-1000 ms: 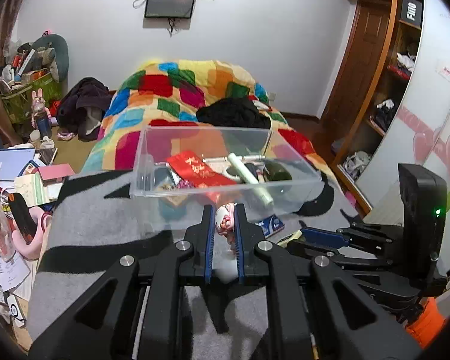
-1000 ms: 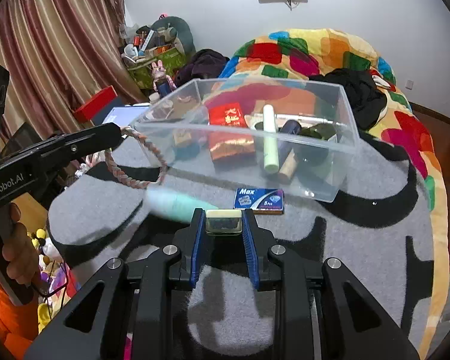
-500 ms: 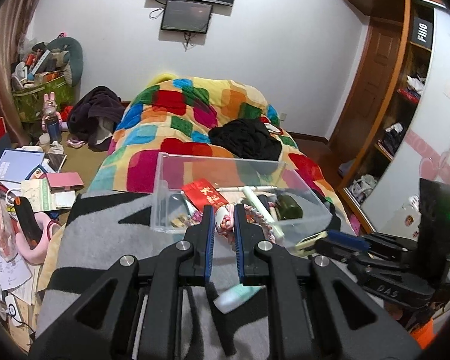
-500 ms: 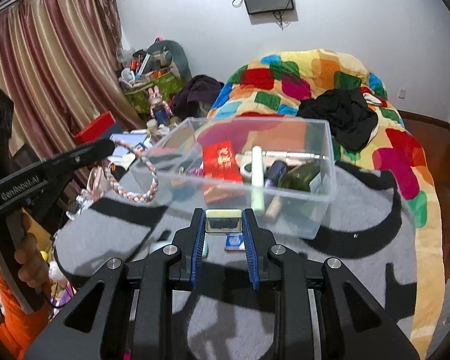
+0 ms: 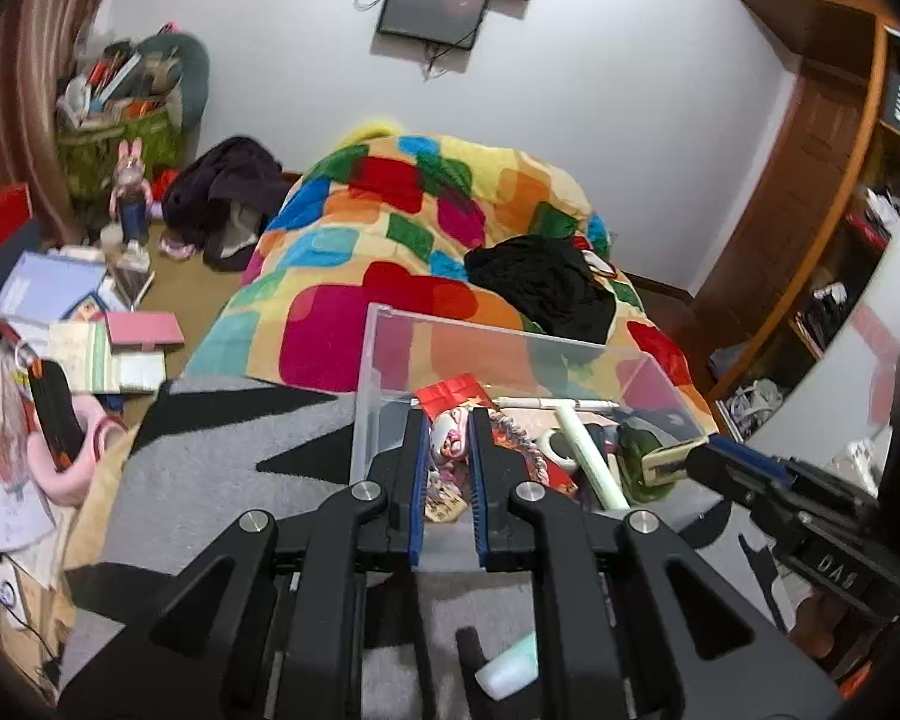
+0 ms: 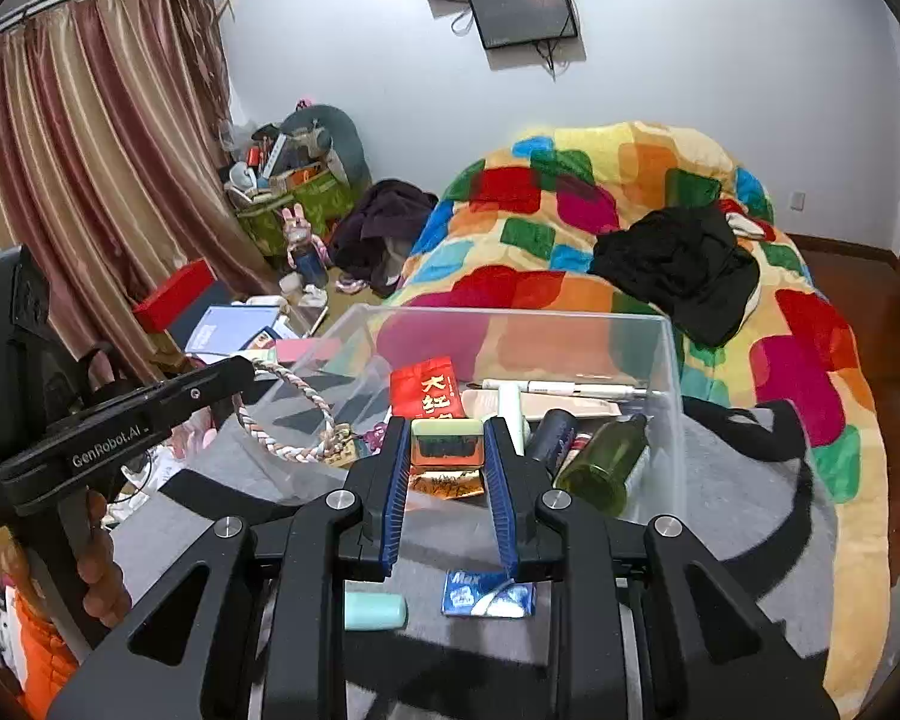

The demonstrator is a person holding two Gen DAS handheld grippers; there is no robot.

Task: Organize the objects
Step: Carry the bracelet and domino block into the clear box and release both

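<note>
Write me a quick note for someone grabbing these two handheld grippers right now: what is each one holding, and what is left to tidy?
Left gripper: jaws shut on a braided rope ring with a small pink charm, at the near-left corner of the clear bin.
Right gripper: jaws shut on a small pale-green block, at the bin's near edge.
Done: red packet, green bottle, pale tube, pen and a dark cylinder already lie in the bin.
Left: drop both held items in, then collect the mint tube and blue "Max" packet lying on the grey blanket.
</note>
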